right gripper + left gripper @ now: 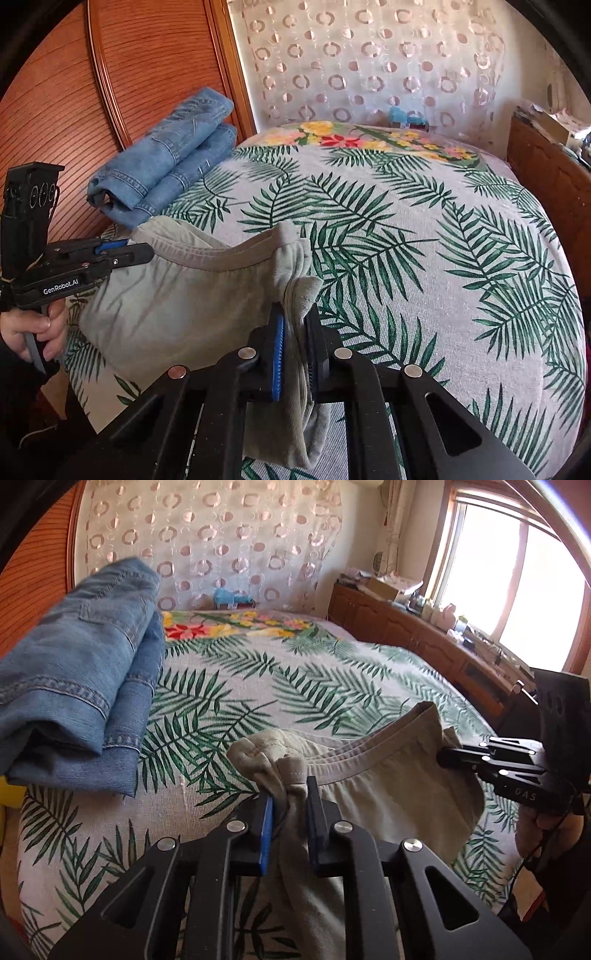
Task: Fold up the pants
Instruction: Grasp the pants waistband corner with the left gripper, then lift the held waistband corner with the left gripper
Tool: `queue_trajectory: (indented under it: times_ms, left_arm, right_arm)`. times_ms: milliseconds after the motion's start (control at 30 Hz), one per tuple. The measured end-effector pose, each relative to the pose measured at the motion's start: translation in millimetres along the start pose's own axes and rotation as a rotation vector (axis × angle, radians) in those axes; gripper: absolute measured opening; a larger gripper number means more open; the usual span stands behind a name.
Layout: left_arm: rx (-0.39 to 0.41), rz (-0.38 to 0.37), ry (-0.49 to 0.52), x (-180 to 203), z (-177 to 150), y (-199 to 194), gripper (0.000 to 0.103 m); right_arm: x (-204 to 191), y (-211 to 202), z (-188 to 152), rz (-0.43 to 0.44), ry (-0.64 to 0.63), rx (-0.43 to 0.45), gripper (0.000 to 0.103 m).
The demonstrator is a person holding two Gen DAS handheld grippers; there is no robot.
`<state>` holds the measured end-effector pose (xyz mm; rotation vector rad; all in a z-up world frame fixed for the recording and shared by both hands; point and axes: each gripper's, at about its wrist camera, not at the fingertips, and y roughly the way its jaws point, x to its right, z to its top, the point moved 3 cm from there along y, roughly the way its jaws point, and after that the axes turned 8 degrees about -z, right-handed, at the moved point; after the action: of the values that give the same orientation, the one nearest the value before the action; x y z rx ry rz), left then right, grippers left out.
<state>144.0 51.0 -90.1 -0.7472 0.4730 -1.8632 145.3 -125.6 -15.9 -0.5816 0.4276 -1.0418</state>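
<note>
The bed (424,240), spread with a palm-leaf cover, fills both views, and a pair of folded jeans (166,166) lies at its far left edge against the wooden headboard (74,92). The grey pants (177,295) hang above the cover near its front edge, stretched by the waistband (369,757) between the two tools. The left gripper (290,812) has its jaws closed on a bunched end of the waistband; the right gripper (297,336) is likewise clamped on the opposite end. To do this step well, I judge the two grips should be kept level and the band taut, so the legs hang straight before the cloth is lowered flat on open cover, well clear of the jeans.
</note>
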Motion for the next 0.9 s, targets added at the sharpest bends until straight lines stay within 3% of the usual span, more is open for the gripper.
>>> queue_trajectory:
  times_ms: [233, 900]
  left_arm:
    - [0.086, -0.013, 0.051, 29.4, 6.5, -34.5, 0.016]
    - [0.206, -0.019, 0.157, 71.4, 27.6, -75.1, 0.016]
  right_arm:
    - [-1.5, -31.8, -10.1, -0.022, -0.018, 0.075, 0.010]
    - [9.9, -114.6, -21.2, -0.028, -0.014, 0.219, 0.010]
